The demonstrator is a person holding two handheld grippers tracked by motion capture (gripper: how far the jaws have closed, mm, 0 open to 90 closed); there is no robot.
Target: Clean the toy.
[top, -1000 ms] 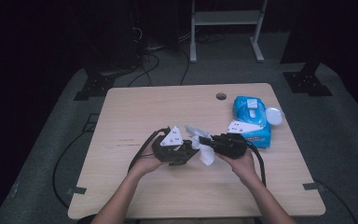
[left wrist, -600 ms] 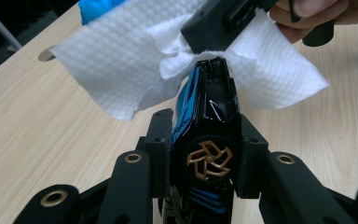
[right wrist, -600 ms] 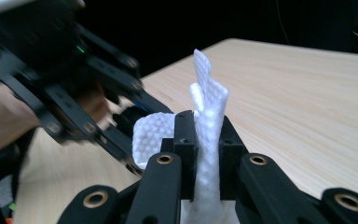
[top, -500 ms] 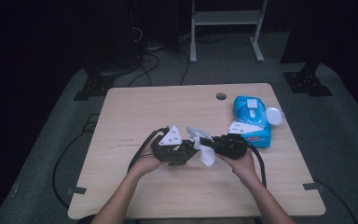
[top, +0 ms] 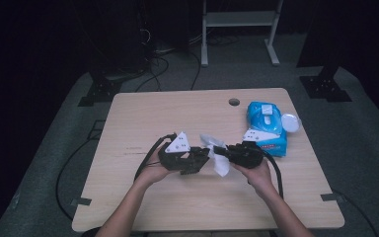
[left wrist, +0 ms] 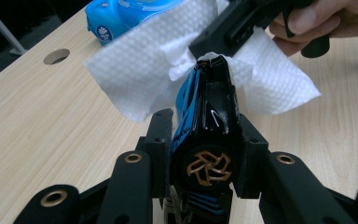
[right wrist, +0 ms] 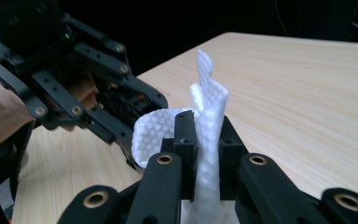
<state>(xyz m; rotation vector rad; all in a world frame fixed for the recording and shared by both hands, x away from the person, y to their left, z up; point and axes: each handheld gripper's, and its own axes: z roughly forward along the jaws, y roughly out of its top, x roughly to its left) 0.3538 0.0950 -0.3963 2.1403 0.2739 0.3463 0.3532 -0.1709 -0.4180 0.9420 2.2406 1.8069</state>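
Note:
My left gripper (left wrist: 205, 140) is shut on a black and blue toy car (left wrist: 210, 112) with a gold wheel, nose pointing away from me. My right gripper (right wrist: 205, 135) is shut on a white wipe (right wrist: 210, 109). In the left gripper view the wipe (left wrist: 135, 70) drapes over the car's nose, with the right gripper (left wrist: 242, 23) pressed against it from above. In the high view both grippers meet at the table's middle, left gripper (top: 190, 159) facing right gripper (top: 223, 151), and the wipe (top: 217, 157) hangs between them.
A blue wipe pack (top: 265, 126) lies at the table's right, its white lid (top: 290, 122) flipped open beside it. A cable hole (top: 234, 101) is in the tabletop (top: 153, 113) behind. Cables trail from both grippers toward the front edge.

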